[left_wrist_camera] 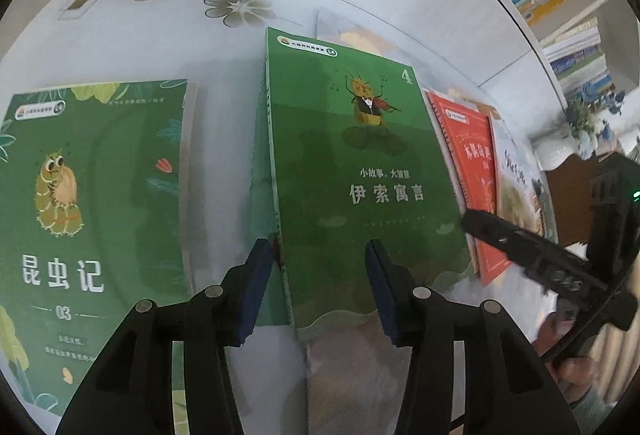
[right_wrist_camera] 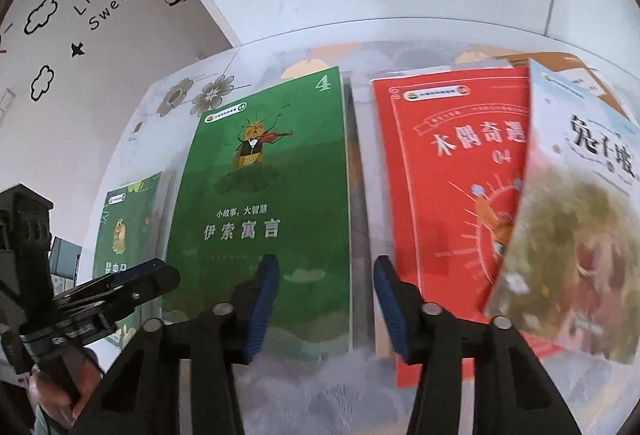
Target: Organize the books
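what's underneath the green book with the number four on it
The green book rests on at least one more book, whose green spine edge shows along its left side. A pale book peeks out behind its top edge. Their covers are hidden.

My black grippers carry blue finger pads (left_wrist_camera: 256, 287). The green paperback with a violin-playing insect (left_wrist_camera: 360, 171) lies between the leafy green paperback with a yellow caterpillar (left_wrist_camera: 92, 195) and the red paperback with white sunburst lines (right_wrist_camera: 452, 187). The white tablecloth (left_wrist_camera: 120, 35) has beige flower prints.
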### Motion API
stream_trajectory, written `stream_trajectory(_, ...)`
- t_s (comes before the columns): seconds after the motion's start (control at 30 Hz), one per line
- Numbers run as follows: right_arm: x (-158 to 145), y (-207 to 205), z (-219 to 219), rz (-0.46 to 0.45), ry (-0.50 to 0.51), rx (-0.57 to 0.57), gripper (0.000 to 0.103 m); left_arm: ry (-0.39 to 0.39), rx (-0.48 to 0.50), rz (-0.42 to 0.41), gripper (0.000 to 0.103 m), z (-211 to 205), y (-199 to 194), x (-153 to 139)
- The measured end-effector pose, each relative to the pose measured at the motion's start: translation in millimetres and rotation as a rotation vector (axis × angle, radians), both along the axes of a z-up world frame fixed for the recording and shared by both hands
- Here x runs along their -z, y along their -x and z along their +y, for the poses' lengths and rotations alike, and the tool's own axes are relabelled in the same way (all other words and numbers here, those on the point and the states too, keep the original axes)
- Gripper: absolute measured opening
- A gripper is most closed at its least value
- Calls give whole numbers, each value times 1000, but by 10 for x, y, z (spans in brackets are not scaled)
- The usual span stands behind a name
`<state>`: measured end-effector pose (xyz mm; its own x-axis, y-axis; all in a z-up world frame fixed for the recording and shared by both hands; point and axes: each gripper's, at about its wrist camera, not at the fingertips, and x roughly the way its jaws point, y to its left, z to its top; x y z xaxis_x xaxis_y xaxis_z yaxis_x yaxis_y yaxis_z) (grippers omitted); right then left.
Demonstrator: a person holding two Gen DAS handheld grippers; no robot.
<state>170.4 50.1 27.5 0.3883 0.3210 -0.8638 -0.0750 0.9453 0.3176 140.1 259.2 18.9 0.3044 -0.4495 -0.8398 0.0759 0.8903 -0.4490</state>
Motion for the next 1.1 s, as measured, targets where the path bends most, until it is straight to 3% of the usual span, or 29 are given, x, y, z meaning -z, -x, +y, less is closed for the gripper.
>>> stream_trajectory(0.17, 131, -122, 52, -11, 58, 0, 40, 29, 9, 25, 45, -4, -68, 28)
stream_trajectory(0.3, 173, -189, 109, 19, 23, -30, 42, 51, 20, 23, 45, 17, -58, 13)
stream_trajectory(0.43, 129, -80, 94, 25, 17, -45, 42, 14, 61, 5, 45, -27, 77, -68)
stream_trajectory(0.63, -29, 513, 143, 18, 70, -111, 42, -26, 182, 15, 45, -112, 562, -138)
stream_trajectory(0.9, -2, 1475, -71, 89, 111, -119, 42, 130, 255, 115, 45, -173, 1455, -9)
stream_trajectory(1.1, 129, 1929, -362, 159, 70, -71, 42, 169, 227, 127, 45, -231, 1689, 44)
